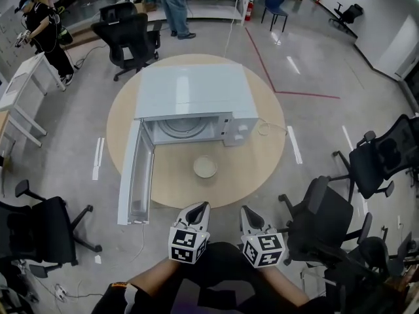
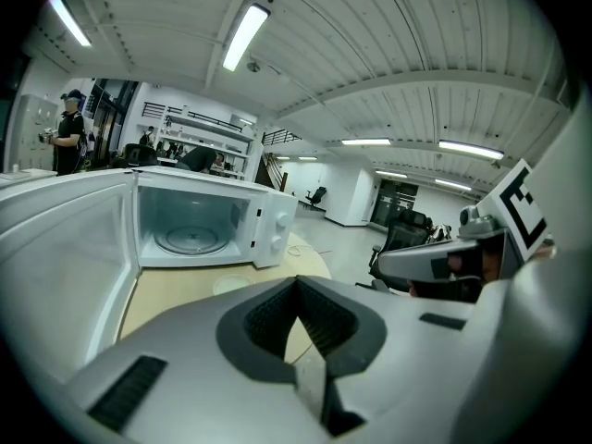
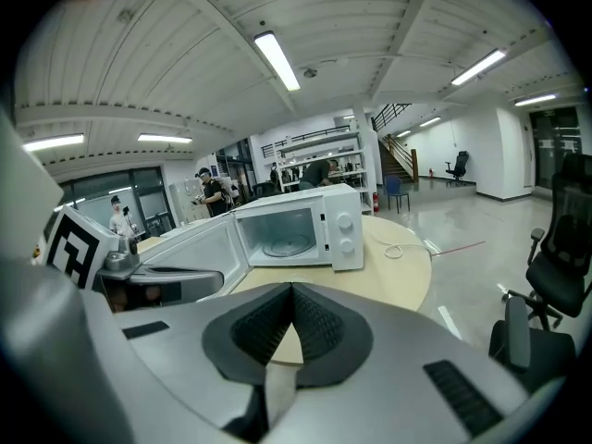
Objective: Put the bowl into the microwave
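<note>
A small pale bowl [image 1: 205,167] sits empty on the round wooden table [image 1: 262,169], just in front of the white microwave [image 1: 193,100]. The microwave's door [image 1: 135,175] is swung wide open to the left, showing the glass turntable [image 1: 183,128] inside. Both grippers hover at the table's near edge, short of the bowl. My left gripper [image 1: 203,206] and my right gripper [image 1: 245,210] each have their jaws closed together, holding nothing. In the left gripper view the bowl [image 2: 230,284] peeks over the jaws before the microwave [image 2: 213,222]. The right gripper view shows the microwave [image 3: 305,228]; the bowl is hidden there.
A white cable [image 1: 267,128] lies on the table right of the microwave. Black office chairs [image 1: 327,221] stand close at the right, one [image 1: 39,231] at the left, another [image 1: 131,34] behind the table. People [image 1: 46,31] stand far back near desks and shelving.
</note>
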{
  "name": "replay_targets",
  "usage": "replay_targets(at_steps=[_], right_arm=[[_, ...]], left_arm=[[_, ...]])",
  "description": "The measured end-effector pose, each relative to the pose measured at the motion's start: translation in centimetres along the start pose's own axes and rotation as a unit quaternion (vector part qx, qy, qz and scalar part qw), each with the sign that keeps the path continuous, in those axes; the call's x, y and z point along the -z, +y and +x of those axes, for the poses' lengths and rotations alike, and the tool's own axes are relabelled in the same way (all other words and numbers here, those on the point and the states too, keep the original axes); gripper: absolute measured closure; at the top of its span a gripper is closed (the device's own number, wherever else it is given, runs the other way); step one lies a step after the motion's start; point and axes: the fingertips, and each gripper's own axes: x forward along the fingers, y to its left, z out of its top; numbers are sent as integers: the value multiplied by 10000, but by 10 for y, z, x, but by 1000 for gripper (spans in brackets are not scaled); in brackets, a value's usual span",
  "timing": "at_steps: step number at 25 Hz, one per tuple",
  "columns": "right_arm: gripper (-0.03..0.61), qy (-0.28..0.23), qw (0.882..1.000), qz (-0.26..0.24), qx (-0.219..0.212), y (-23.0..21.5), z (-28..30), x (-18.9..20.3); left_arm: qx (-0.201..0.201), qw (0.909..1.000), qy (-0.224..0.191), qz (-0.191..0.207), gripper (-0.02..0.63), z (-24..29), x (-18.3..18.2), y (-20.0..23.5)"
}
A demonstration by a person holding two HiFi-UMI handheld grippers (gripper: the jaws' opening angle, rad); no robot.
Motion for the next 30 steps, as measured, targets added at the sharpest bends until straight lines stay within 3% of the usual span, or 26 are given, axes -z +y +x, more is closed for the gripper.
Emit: replay_targets(at_steps=[30], right_arm=[[563,69,9995,-267,151,54,65,-25]], left_arm=[[122,9991,-405,-72,569,-8,-26,86]])
